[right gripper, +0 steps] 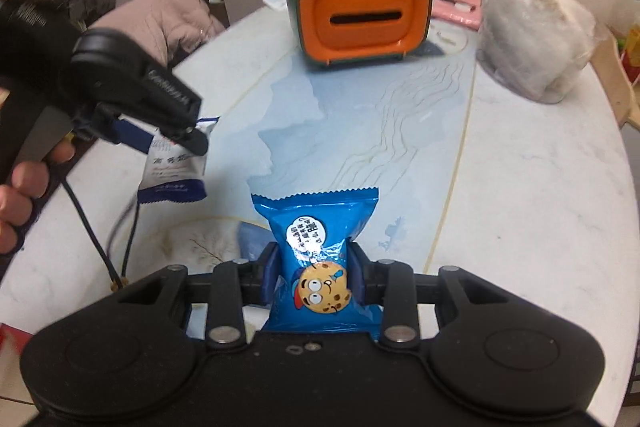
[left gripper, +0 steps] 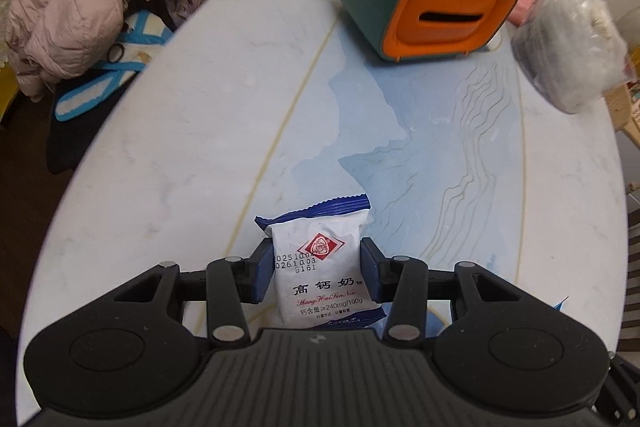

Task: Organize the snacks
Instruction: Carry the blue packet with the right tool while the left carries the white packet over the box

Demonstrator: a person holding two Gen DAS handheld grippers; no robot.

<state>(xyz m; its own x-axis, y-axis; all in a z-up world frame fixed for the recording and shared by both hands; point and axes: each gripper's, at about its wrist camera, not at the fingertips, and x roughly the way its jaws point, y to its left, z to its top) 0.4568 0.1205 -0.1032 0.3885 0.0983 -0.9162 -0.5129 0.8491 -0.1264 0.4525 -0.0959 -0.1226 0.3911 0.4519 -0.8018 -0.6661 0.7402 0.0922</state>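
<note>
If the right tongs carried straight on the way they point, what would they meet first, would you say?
Probably the green-and-orange box. The right tongs, shut on the blue cookie packet, face it across bare table, though depth is unclear.

The white biscuit packet (left gripper: 320, 275) has its lower edge hidden behind the tongs' body; small print unreadable.
</note>
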